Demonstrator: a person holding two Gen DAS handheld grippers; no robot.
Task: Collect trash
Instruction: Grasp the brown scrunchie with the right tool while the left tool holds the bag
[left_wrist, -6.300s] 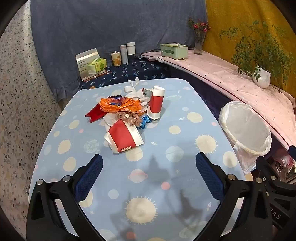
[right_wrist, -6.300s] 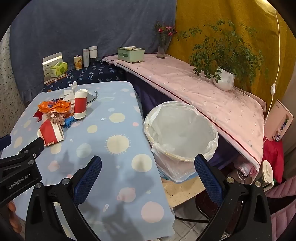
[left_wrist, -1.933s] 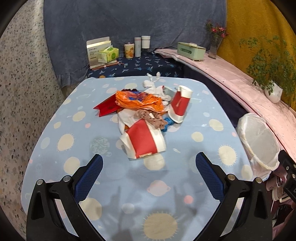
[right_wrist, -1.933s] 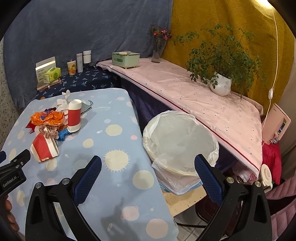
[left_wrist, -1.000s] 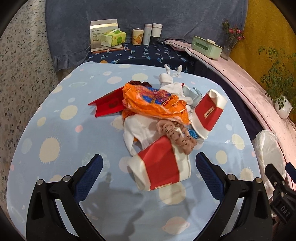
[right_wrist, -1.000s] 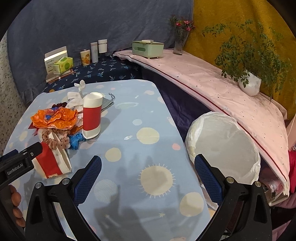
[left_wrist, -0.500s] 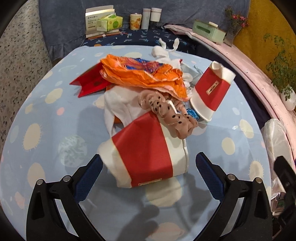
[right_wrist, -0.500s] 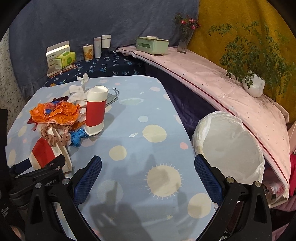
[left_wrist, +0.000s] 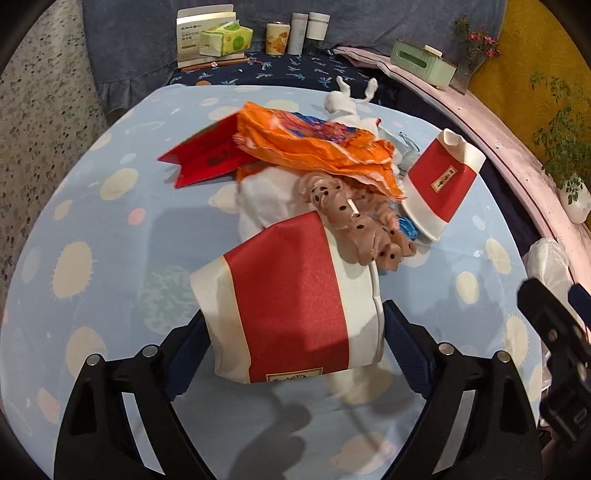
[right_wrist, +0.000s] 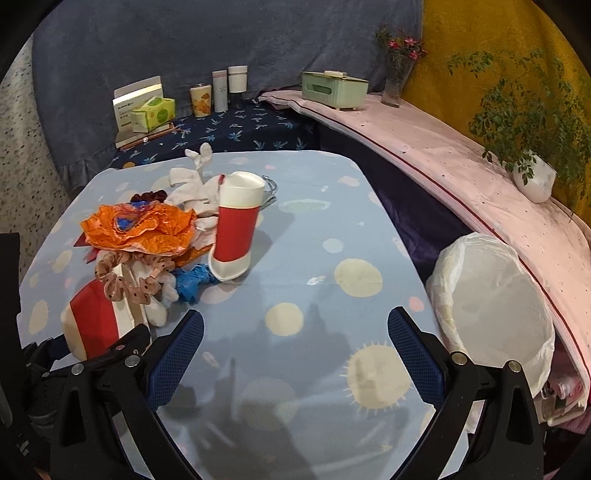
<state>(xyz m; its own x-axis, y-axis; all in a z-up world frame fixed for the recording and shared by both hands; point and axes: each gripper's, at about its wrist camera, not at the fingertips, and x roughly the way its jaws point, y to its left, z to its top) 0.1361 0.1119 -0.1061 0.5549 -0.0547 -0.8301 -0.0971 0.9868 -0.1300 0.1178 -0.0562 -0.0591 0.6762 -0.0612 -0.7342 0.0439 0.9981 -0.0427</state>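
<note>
Jaws on my left gripper (left_wrist: 295, 341) are straddling the crushed red-and-white paper cup (left_wrist: 290, 301) lying on the counter (left_wrist: 92, 236), pads at its sides, though I cannot tell whether they are gripping. My right gripper (right_wrist: 295, 345) is hovering wide over bare cloth, holding nothing. I am worrying that the spotted scrunchie (left_wrist: 354, 225) draped on the cup's far edge is going to drag along or drop short of the lined trash bin (right_wrist: 491, 306). The cup's small label is unreadable; the upright cup (right_wrist: 236, 225) shows nothing legible either.
</note>
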